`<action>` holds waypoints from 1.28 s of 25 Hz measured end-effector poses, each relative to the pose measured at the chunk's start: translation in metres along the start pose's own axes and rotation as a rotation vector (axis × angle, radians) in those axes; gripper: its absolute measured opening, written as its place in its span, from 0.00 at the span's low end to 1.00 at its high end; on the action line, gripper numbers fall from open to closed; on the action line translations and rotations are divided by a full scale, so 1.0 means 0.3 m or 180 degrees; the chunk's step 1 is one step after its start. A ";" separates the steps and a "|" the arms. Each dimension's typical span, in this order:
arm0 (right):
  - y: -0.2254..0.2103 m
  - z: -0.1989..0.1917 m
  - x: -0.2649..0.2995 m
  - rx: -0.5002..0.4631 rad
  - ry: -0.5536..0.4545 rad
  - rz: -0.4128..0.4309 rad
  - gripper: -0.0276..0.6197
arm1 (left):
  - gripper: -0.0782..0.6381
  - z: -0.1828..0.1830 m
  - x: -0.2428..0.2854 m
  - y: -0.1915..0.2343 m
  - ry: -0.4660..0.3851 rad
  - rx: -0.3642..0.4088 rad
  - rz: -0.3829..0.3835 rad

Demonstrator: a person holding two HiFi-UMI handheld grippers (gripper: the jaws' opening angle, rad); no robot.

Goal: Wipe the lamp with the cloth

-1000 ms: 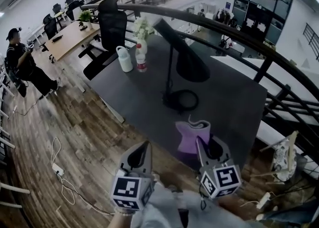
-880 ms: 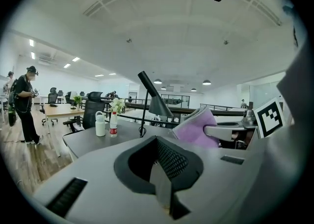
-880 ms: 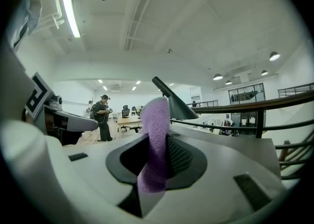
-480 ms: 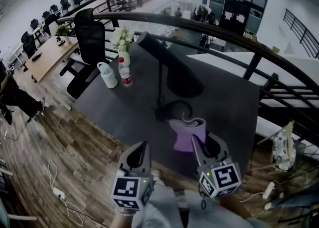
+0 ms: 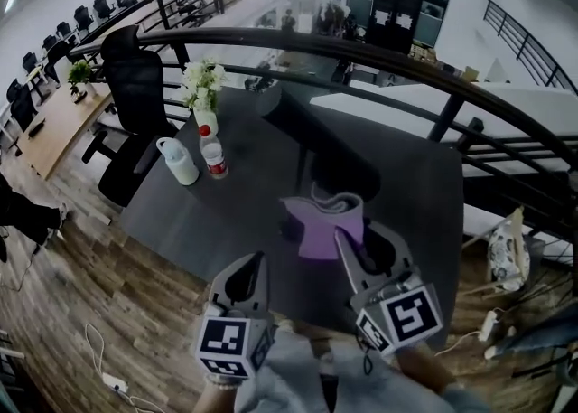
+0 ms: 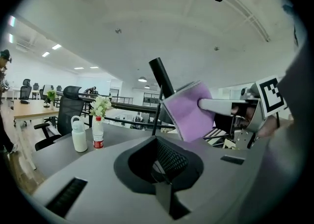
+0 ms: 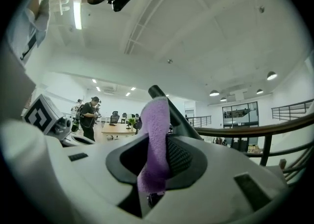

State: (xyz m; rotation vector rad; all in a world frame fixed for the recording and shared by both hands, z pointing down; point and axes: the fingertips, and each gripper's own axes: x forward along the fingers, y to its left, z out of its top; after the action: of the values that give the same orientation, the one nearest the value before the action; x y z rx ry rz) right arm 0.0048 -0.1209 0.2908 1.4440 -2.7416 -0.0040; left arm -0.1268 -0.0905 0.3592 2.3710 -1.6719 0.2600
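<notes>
The right gripper (image 5: 352,253) clenches a purple cloth (image 5: 321,226), which stands up from its closed jaws as a folded flap. Directly ahead of that gripper, just beyond the cloth, a black lamp (image 5: 325,145) rises from a dark table (image 5: 406,194); whether cloth and lamp touch cannot be judged. The left gripper (image 5: 251,271) hangs to the left of the right one, jaws pressed together on nothing. Ahead and left of it stand 1 white jug (image 5: 179,161), 1 bottle (image 5: 214,158) and 1 vase of flowers (image 5: 203,95)

Quick count: one lamp (image 5: 336,160), one purple cloth (image 5: 321,227), two grippers (left gripper (image 5: 256,262), right gripper (image 5: 341,239)), one white jug (image 5: 178,161), one red-label bottle (image 5: 213,156), one flower vase (image 5: 204,97), one black chair (image 5: 135,88), one dark table (image 5: 226,205).
</notes>
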 end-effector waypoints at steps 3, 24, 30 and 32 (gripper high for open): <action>0.014 0.078 0.057 -0.0111 -0.0120 -0.0016 0.18 | 0.12 0.013 0.049 0.030 0.0020 -0.0004 -0.0152; -0.138 0.129 0.196 -0.0346 0.0023 -0.0560 0.18 | 0.12 0.001 0.229 0.047 0.0132 0.0002 -0.0750; -0.204 0.050 0.174 -0.0244 0.0222 -0.0516 0.19 | 0.12 0.012 0.236 0.027 0.0165 -0.0055 -0.0670; -0.225 0.031 0.158 -0.0207 0.0263 -0.0500 0.19 | 0.12 0.010 0.238 0.012 0.0194 -0.0073 -0.0652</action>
State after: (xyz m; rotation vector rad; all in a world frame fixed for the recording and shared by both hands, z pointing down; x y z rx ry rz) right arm 0.0332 -0.1982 0.2818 1.5995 -2.5326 -0.0372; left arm -0.1062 -0.1568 0.3762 2.4669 -1.3851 0.2717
